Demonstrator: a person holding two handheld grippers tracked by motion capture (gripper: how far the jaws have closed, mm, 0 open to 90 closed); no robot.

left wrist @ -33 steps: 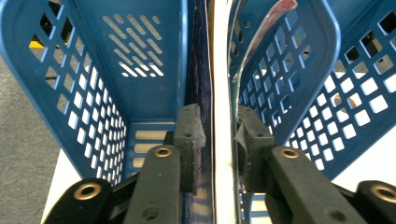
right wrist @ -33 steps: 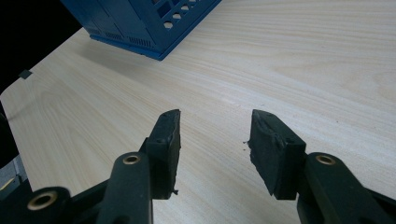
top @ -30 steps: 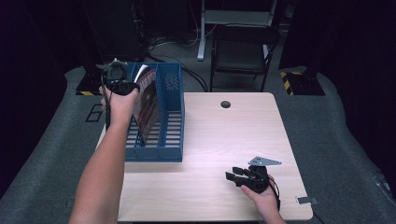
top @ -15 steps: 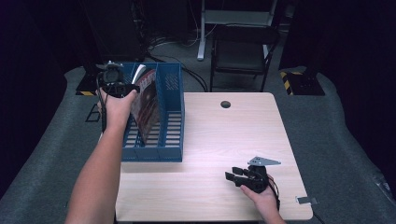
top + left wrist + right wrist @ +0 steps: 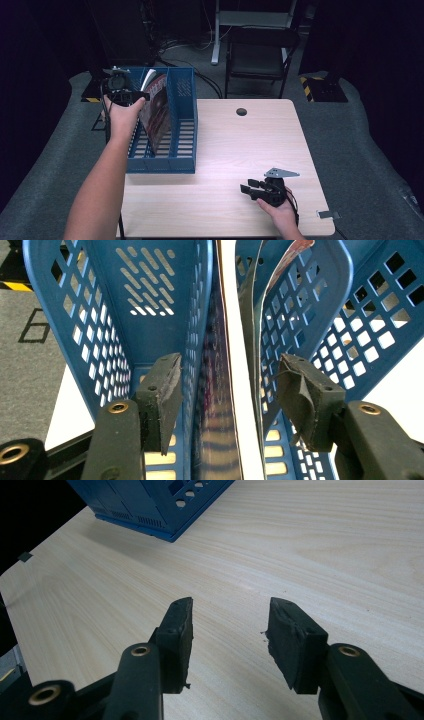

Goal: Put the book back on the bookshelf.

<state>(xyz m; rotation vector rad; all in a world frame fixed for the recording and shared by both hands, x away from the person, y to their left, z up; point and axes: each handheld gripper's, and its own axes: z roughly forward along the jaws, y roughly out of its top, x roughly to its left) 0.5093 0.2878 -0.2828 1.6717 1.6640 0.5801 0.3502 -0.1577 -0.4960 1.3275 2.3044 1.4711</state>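
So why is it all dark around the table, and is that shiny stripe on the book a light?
High view: the lamp lights the table brightly, while the floor and room behind stay nearly black. Left gripper view: the magazine in the blue rack is glossy, so it shows wavy glare; it sits close and a bit blurry. Right gripper view: the wood is evenly lit, with a soft shadow beside the rack.
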